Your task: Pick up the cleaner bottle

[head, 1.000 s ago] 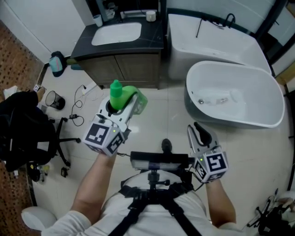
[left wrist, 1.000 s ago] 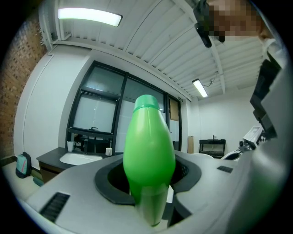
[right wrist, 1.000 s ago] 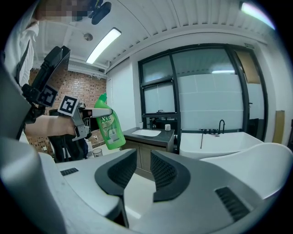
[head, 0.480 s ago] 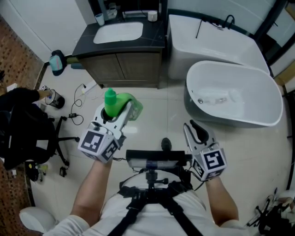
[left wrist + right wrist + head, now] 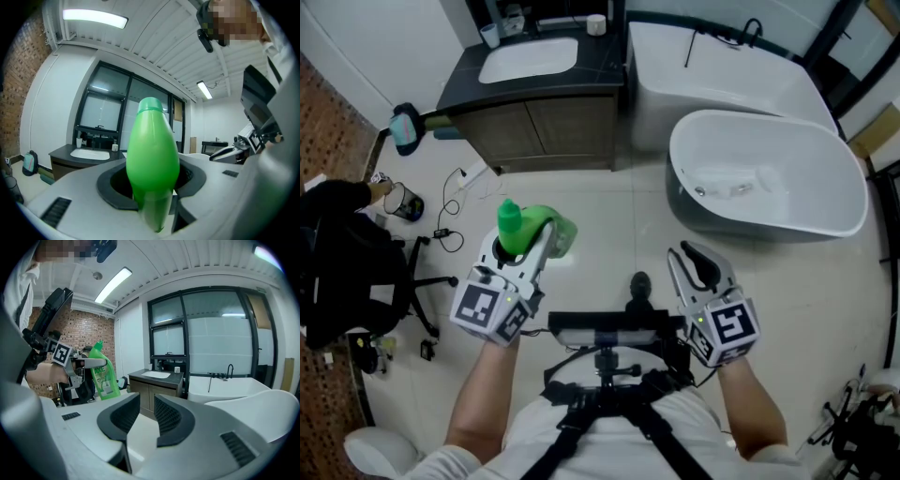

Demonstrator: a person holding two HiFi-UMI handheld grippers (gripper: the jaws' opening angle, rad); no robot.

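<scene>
A green cleaner bottle [image 5: 530, 228] with a green cap stands upright between the jaws of my left gripper [image 5: 542, 234], which is shut on it and holds it in the air over the floor. In the left gripper view the cleaner bottle [image 5: 152, 164] fills the middle, pinched at its lower body. The right gripper view shows the cleaner bottle [image 5: 103, 373] at the left, held by the other gripper. My right gripper [image 5: 698, 265] hovers to the right at about the same height, jaws open a narrow gap with nothing between them [image 5: 143, 420].
A dark vanity with a white sink [image 5: 530, 61] stands ahead at the upper left. A white bathtub [image 5: 769, 178] lies to the upper right. A black office chair [image 5: 347, 272], cables and a small bin [image 5: 405, 202] sit at the left.
My left gripper has carried the bottle leftward and nearer to me. The right gripper has drifted slightly left too. The view has shifted, so vanity and tub sit higher in the picture.
</scene>
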